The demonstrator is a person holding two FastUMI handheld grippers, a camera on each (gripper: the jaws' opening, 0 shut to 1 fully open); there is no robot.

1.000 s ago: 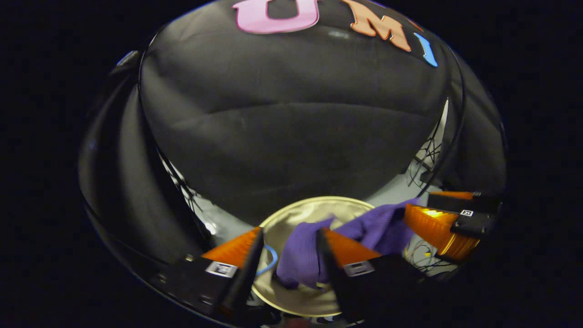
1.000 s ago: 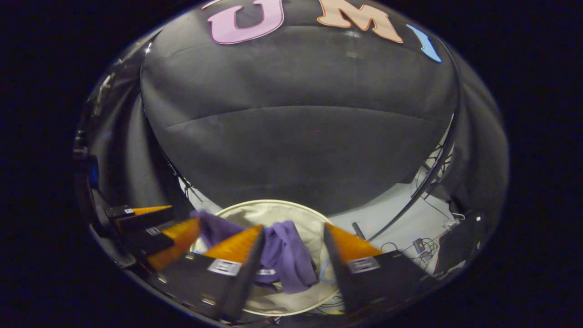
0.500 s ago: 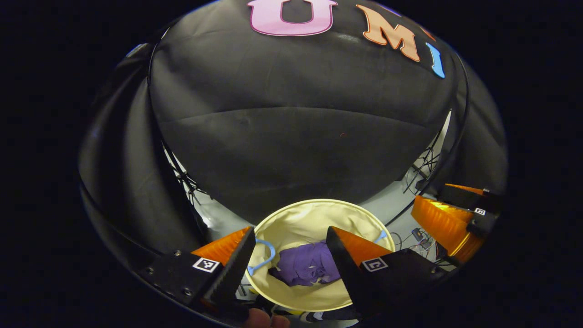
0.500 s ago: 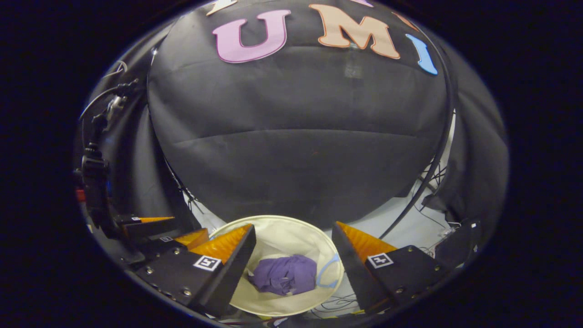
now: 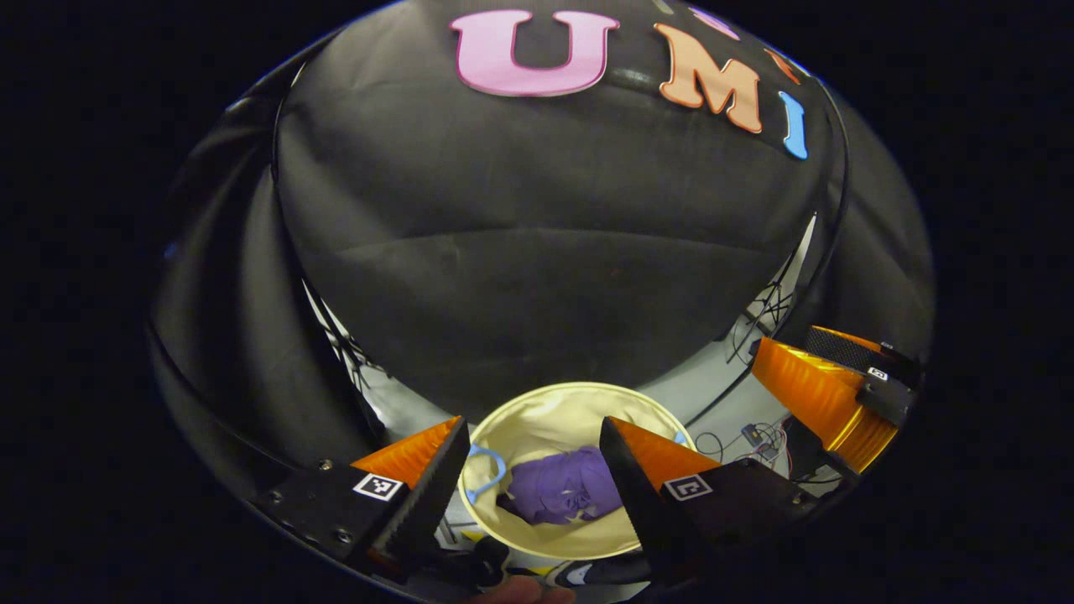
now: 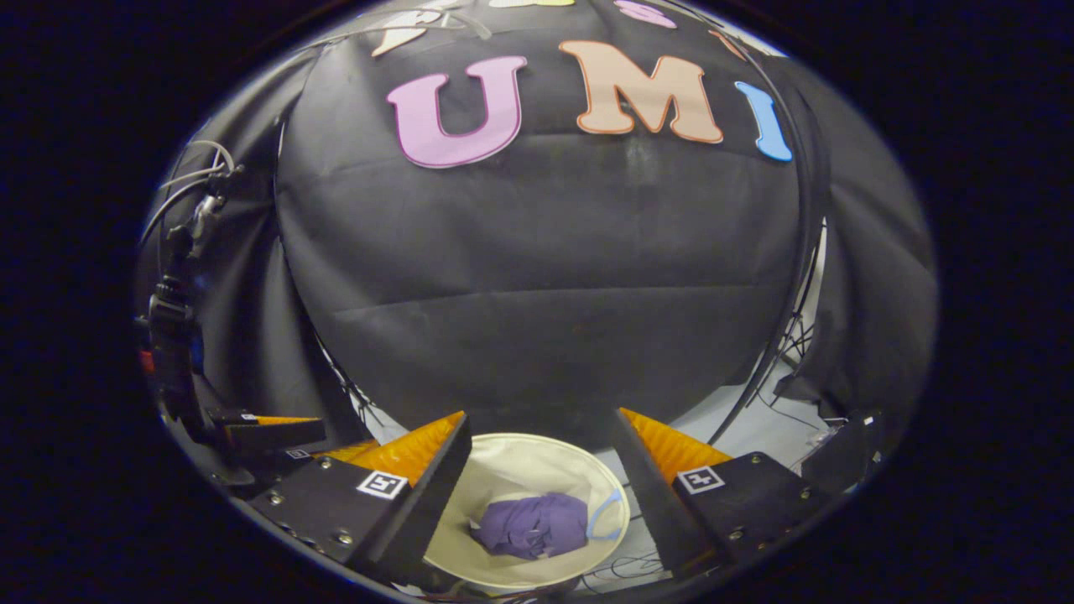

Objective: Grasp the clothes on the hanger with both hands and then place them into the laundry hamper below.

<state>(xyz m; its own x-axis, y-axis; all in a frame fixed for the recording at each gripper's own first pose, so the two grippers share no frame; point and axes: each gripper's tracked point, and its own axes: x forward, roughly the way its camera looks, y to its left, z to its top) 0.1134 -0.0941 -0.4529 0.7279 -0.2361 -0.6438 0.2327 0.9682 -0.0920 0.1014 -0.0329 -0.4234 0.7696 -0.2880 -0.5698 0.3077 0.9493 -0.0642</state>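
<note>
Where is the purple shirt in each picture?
Left gripper view: the purple shirt lies crumpled in the hamper, low in the middle.
Right gripper view: the purple shirt sits at the bottom, in the hamper.
Shared landmark: the hamper's blue handle.

Purple garment (image 5: pixel 564 497), crumpled into a loose heap, lying on the bottom of the round cream laundry hamper (image 5: pixel 537 419); two light-blue handles (image 5: pixel 487 474) at the hamper's rim flank the garment.
</note>
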